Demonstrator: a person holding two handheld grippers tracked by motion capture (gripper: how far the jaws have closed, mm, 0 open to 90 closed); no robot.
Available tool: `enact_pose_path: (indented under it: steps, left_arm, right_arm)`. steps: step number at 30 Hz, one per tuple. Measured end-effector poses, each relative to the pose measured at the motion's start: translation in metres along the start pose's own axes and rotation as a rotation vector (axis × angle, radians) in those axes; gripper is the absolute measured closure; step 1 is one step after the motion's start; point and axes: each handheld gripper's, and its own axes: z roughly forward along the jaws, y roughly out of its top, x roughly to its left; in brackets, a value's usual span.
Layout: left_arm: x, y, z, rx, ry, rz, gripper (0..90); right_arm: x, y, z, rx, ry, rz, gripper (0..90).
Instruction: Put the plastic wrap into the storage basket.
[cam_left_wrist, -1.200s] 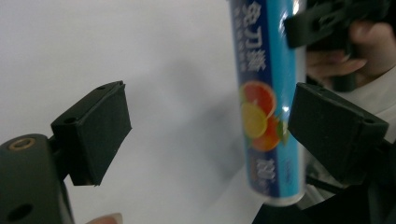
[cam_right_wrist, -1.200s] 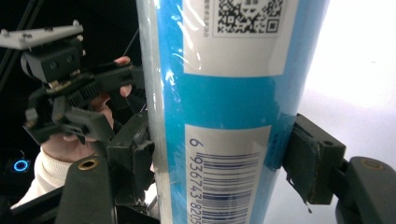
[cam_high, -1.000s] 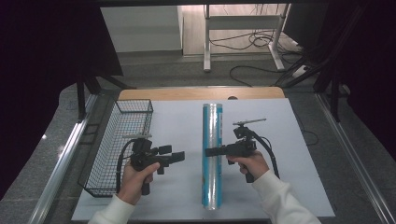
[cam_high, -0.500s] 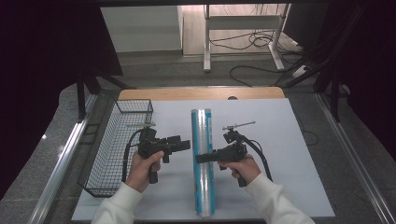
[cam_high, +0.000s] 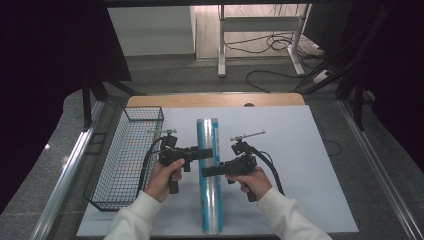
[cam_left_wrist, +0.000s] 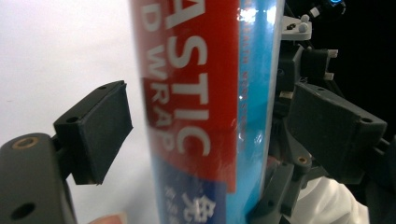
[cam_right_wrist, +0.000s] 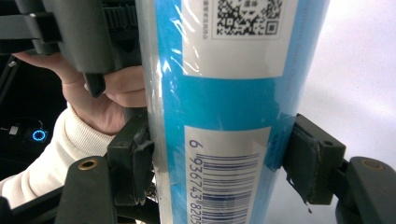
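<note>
A long blue plastic wrap roll (cam_high: 210, 200) lies lengthwise over the white table sheet (cam_high: 300, 165). My right gripper (cam_high: 207, 171) comes in from the right and is shut on it. In the right gripper view both pads (cam_right_wrist: 308, 163) press the roll (cam_right_wrist: 224, 93) by its barcode. My left gripper (cam_high: 206, 152) reaches in from the left, a little farther up the roll. In the left gripper view its jaws straddle the roll (cam_left_wrist: 210, 93). They have just been closing, and the near pad (cam_left_wrist: 98, 130) still stands off the red label.
A black wire basket (cam_high: 125, 150) stands along the sheet's left edge, beside my left hand. The left hand (cam_right_wrist: 107, 98) shows behind the roll in the right gripper view. Cables lie on the floor beyond the table's wooden far edge (cam_high: 215, 100).
Both hands and the roll have shifted left across the sheet. My left gripper has closed in on the roll, and its jaws now sit on either side of it.
</note>
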Motion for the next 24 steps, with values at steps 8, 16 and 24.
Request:
enact_pose_path:
  steps: [8, 16, 24]
  left_arm:
    - [0.0015, -0.0023, 0.0033, 0.022, 0.005, 0.015, 29.8]
    - [0.0027, -0.0017, 0.002, 0.032, 0.015, -0.011, 31.7]
    - [0.0027, -0.0003, -0.006, 0.032, -0.013, -0.014, 32.1]
  right_arm:
    - [0.0008, 0.0, 0.0025, -0.006, 0.022, 0.008, 32.3]
    - [-0.0008, -0.0008, 0.0049, -0.003, 0.026, 0.021, 32.1]
    - [-0.0027, -0.0038, 0.0073, -0.053, 0.086, 0.038, 27.8]
